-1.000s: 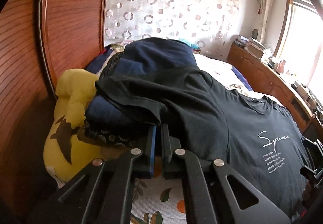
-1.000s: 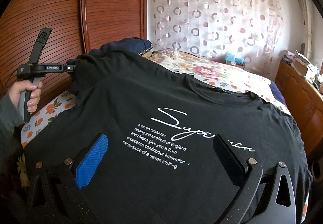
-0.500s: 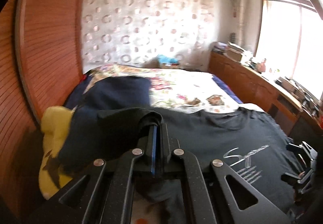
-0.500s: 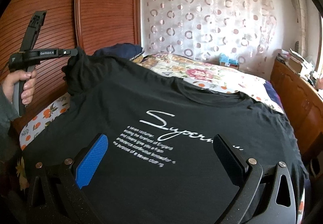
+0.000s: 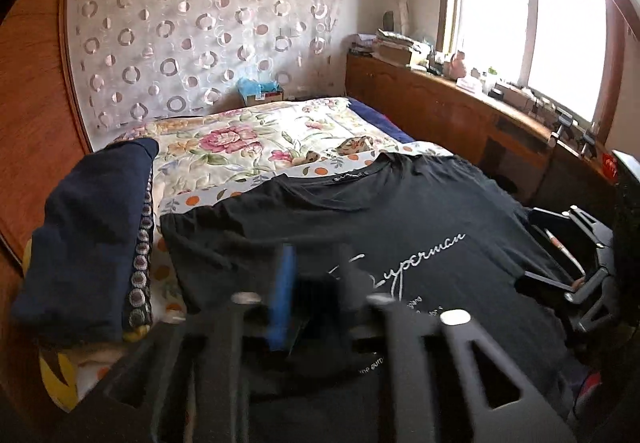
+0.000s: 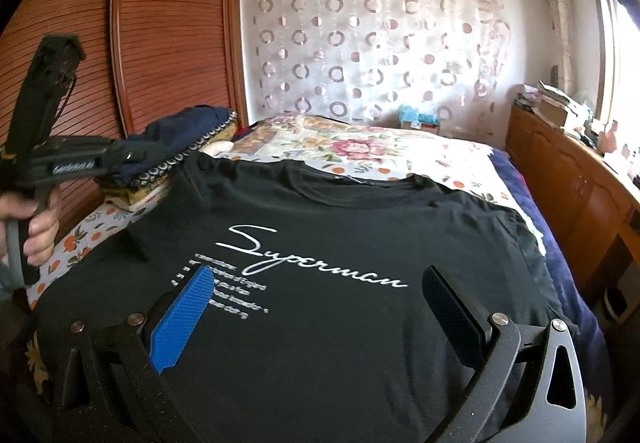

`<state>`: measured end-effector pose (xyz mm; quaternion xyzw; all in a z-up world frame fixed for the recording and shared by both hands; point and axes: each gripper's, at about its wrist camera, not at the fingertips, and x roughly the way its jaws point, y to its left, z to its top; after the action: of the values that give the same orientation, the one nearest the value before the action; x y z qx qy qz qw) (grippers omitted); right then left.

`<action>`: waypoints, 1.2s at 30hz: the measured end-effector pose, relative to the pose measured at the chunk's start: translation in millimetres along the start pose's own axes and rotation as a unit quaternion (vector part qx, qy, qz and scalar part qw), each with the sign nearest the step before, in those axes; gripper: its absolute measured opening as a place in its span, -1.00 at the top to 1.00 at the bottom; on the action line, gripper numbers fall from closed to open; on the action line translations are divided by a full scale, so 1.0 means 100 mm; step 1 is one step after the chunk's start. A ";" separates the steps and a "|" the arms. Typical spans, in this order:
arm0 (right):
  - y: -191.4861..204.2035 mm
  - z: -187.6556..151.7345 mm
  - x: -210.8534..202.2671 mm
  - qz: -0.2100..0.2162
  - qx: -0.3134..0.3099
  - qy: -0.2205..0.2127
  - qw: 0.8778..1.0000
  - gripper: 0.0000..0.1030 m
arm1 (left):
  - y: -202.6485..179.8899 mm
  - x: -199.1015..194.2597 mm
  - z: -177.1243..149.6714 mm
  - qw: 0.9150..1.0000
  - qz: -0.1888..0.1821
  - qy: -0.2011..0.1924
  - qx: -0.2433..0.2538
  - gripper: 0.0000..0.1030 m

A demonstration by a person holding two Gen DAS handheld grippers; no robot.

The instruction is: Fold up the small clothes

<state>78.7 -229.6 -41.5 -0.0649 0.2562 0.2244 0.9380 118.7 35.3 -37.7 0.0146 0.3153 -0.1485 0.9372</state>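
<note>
Sleeve of black cotton T-shirt with white script print (image 6: 320,283), flat on the floral bedspread (image 5: 248,147), now folded inward; left gripper (image 5: 316,291) jaws just opening, empty. Right gripper (image 6: 320,307) spread wide, empty. Next: opposite sleeve.

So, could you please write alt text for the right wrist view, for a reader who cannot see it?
A black T-shirt with white "Superman" script lies spread on a floral bed, and the open right gripper hovers over it. At the left edge a hand holds the left gripper near a pile of folded dark clothes.
</note>
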 end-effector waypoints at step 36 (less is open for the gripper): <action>1.03 0.56 1.80 0.216 -0.149 0.142 0.955 0.19 | 0.65 -0.77 -0.92 0.988 0.123 -0.042 -0.083 -0.53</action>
<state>195.7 -54.8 -85.7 -0.1777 0.3580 0.4459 0.8009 24.5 129.0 -69.7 -0.0305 0.2822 -0.0062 0.9588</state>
